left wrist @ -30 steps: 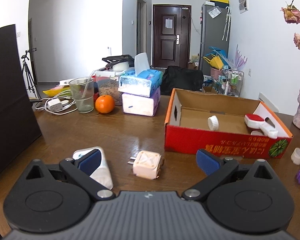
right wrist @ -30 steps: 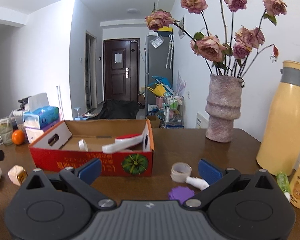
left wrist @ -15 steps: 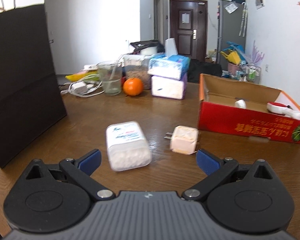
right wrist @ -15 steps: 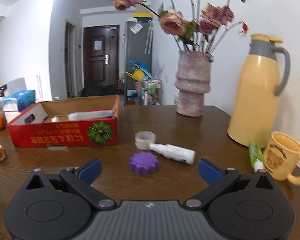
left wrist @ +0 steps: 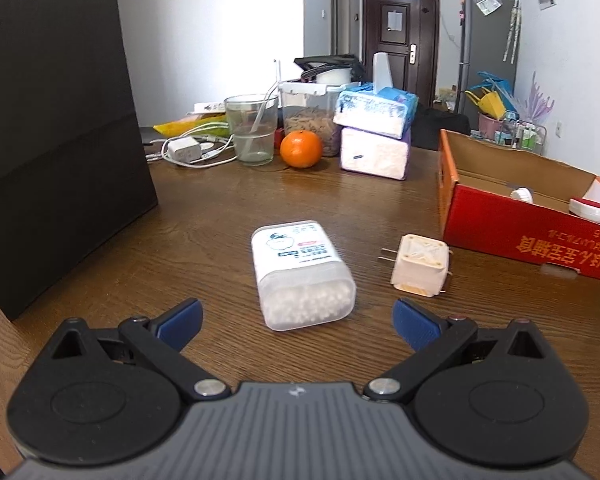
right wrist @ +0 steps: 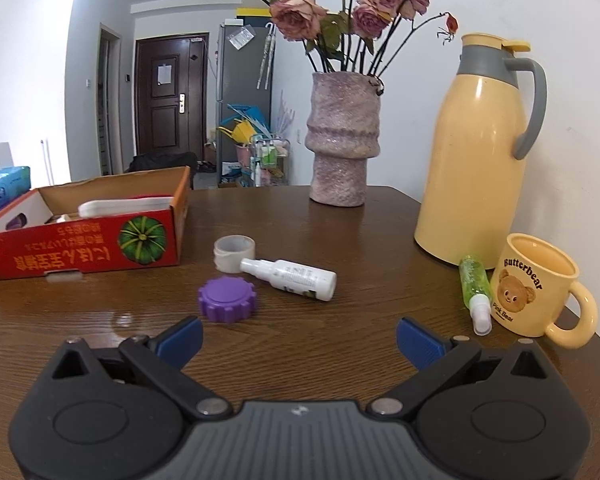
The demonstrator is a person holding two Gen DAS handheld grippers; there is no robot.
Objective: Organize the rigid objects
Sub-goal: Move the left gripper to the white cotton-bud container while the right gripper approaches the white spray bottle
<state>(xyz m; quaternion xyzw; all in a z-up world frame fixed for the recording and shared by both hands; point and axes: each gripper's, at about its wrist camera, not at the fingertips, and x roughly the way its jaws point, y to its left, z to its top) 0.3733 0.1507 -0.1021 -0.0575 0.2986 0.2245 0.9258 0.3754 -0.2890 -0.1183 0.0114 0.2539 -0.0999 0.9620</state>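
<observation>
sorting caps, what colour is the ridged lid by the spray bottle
Purple lid, clearest in the right wrist view.

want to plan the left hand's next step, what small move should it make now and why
Probably ease the left gripper straight forward so its open fingers straddle the white cotton swab box, then close. The box lies flat on the wooden table, centred just ahead of the jaws and apart from the plug adapter, and the red cardboard box it likely belongs in stands open to the right.

The left gripper (left wrist: 296, 320) and right gripper (right wrist: 299, 335) fill each frame's bottom, blue-padded fingers (left wrist: 179, 323) spread wide, holding nothing.
</observation>
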